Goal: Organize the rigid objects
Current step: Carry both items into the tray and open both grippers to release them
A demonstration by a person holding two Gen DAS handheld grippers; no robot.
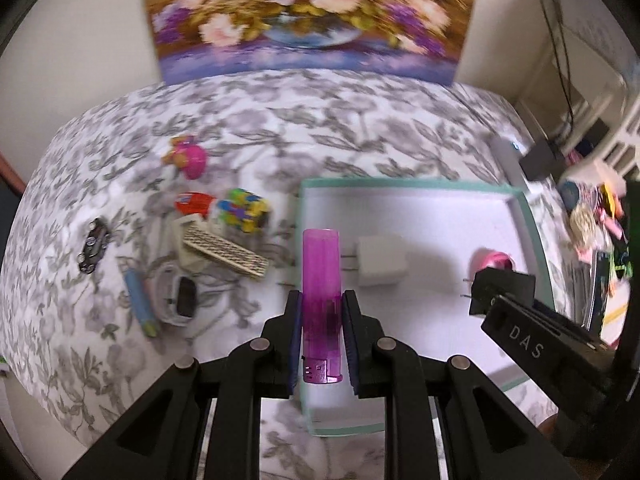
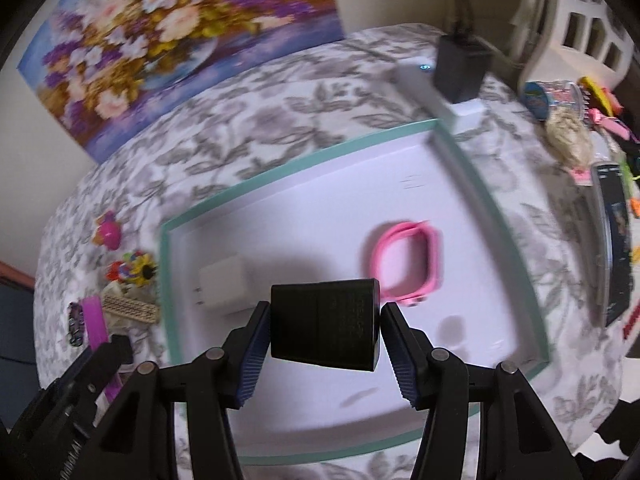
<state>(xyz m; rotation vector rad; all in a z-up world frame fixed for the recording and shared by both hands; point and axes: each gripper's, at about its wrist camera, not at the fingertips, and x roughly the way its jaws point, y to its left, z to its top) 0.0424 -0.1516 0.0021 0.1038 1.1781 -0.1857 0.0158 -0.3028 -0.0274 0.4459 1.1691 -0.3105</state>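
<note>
Both carries are mid-way — left gripper [image 1: 321, 340] has its jaws clamped on a purple lighter [image 1: 321, 292], held over the near-left edge of the teal-rimmed tray [image 1: 536, 232]. The right gripper [image 2: 324, 340] has its jaws pressed on a black plug adapter [image 2: 326, 326] from both sides, hanging above the tray's white floor, near-middle. Neither item is set down yet.

Already in the tray: a white charger cube [image 1: 382, 260] toward the left, prongs pointing left, and a pink watch band [image 2: 406, 262] toward the right, well apart from each other. So two items look placed and two are on the way in, judging by how things lie.

Left to do — a loose cluster on the bench left of the tray: a blue tube [image 1: 140, 300] nearest, a white gadget with a dark face [image 1: 178, 298] just beside it, a perforated beige block [image 1: 224, 256], a small toy car [image 1: 93, 245] at far left, a multicoloured cube [image 1: 242, 210] touching a red-and-white piece [image 1: 192, 203], and a pink toy figure [image 1: 187, 155] farthest back. Roughly half or more of the sorting remains, I'd judge.

The surface is a bench under a white cloth with a grey floral print [image 1: 360, 120]. Right of it is clutter, too blurred to name, plus a white power strip [image 2: 424, 88] with a black plug [image 2: 460, 68] in it. At the far wall leans a flower painting [image 1: 308, 12]; a white lattice basket [image 2: 584, 20] sits at far right.
</note>
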